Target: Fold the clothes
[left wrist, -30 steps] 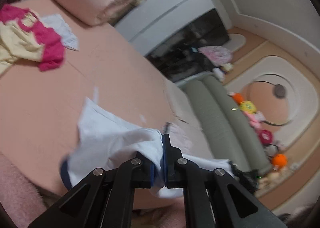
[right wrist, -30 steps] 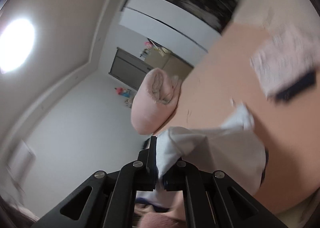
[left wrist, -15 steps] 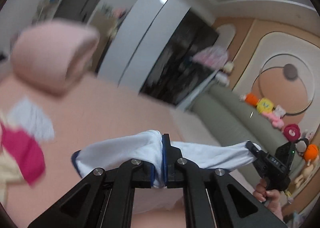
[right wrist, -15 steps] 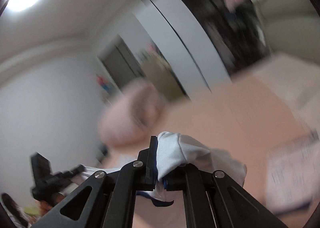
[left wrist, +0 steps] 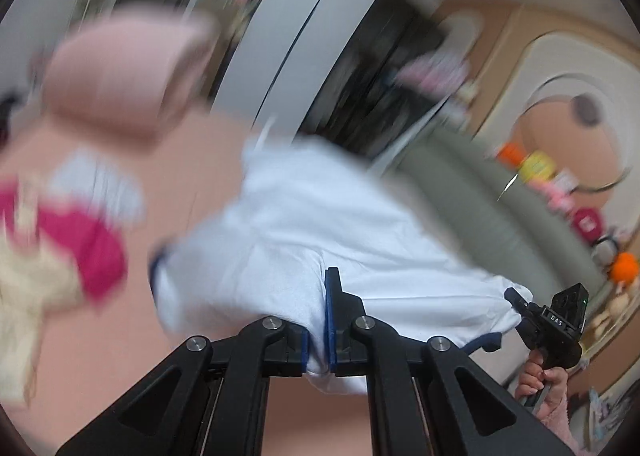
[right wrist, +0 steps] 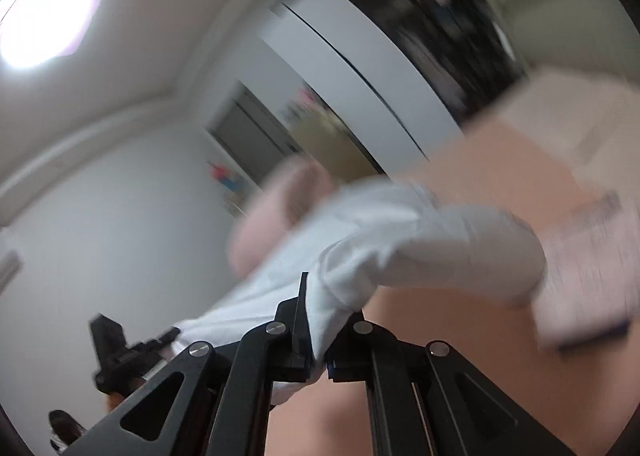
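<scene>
White cotton garment with navy trim hangs stretched between my two tongs, lifted clear above the peach-pink bed. Left tongs clamped tight on one edge of the cloth; right tongs clamped on the other edge, fabric bunched over the fingers. In the left view I see the right tongs gripping the far corner. A magenta-and-cream heap of clothes and a rolled pink blanket lie on the bed, blurred.
</scene>
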Demonstrator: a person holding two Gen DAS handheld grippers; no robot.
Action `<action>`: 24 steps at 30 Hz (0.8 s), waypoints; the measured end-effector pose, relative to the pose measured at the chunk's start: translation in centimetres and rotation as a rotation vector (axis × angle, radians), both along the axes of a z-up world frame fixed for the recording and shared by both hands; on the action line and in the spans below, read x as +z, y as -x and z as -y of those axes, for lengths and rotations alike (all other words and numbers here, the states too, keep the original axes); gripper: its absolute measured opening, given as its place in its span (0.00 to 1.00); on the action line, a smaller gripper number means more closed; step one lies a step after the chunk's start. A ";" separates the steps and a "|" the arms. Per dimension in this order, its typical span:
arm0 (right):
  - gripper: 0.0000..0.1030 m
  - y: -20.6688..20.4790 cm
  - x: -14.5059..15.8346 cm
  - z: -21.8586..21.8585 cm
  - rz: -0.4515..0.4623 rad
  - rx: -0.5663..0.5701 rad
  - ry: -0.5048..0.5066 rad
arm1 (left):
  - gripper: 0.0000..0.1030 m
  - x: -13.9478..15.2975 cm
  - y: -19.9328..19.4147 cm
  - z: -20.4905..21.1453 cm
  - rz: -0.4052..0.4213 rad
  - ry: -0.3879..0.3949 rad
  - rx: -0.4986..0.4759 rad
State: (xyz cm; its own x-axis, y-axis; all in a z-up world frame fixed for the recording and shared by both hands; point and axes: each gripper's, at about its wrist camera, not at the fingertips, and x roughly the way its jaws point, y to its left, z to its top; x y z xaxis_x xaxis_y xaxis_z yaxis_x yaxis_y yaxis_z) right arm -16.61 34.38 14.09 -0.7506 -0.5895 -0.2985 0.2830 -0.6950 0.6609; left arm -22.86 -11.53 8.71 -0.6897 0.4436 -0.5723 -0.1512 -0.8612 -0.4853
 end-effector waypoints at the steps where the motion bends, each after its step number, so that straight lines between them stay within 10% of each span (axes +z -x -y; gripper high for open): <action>1: 0.03 0.0 -4.4 0.3 0.075 -0.019 -0.005 | 0.05 -3.9 0.7 -0.3 0.089 0.016 -0.009; 8: 0.03 0.5 -26.3 0.3 0.503 -0.106 0.055 | 0.05 -23.2 2.7 -0.1 0.526 0.109 0.038; 20: 0.04 -4.7 -27.3 1.6 0.640 -0.097 -0.080 | 0.33 -21.6 -2.9 2.3 0.587 -0.003 0.193; 24: 0.08 -6.1 -26.9 2.8 0.639 -0.032 -0.044 | 0.33 -22.9 -6.0 -0.4 0.620 -0.060 0.038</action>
State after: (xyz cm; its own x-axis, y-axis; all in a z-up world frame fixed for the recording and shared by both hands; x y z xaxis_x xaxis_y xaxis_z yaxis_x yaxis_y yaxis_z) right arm -10.47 31.54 -12.85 -0.4340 -0.5465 -0.7163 -0.1788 -0.7270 0.6630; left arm -16.82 -11.16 -14.15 -0.2533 0.4689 -0.8462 0.2047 -0.8289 -0.5206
